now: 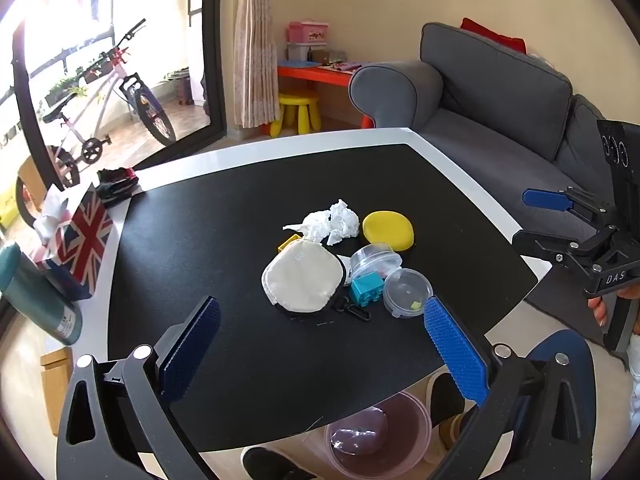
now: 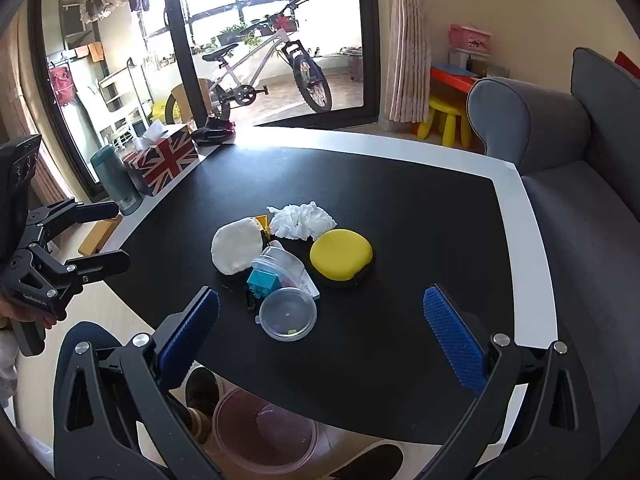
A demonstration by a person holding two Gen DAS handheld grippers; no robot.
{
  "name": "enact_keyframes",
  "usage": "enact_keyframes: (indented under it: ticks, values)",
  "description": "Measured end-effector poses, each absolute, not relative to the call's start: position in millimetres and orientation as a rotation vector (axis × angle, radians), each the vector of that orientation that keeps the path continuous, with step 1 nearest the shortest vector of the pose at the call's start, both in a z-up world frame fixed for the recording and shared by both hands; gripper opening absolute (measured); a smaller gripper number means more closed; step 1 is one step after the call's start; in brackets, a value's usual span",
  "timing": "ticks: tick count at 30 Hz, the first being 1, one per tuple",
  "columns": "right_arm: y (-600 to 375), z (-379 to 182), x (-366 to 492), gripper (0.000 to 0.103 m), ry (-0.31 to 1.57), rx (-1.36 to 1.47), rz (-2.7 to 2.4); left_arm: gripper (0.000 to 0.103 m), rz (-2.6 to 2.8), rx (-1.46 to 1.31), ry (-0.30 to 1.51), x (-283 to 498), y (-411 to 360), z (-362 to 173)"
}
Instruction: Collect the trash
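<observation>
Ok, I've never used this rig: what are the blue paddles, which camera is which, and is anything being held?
No robot arm here: a person carries two tools. The blue paddles are the pads of each hand-held gripper. One picture looks along the left hand-held gripper, the other along the right hand-held gripper. Both are open and empty. On the black table lie crumpled tissue, a yellow disc, a cream pouch, a teal block and clear plastic tubs. A pinkish bin sits on the floor below.
</observation>
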State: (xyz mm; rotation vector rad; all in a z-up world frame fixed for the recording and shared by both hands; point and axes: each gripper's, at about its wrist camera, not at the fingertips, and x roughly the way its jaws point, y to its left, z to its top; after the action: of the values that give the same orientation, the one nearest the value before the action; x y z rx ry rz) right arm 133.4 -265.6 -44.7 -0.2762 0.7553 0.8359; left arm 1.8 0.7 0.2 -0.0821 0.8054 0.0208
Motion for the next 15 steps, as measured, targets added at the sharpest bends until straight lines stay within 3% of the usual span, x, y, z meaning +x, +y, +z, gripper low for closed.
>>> enact_keyframes:
  ticks: [15]
  values:
    - [-263.7,-55.2,133.5,0.1,0.77,-0.3,0.812,0.097,0.024,-0.098,0.784,-3.7,3.0,-3.5]
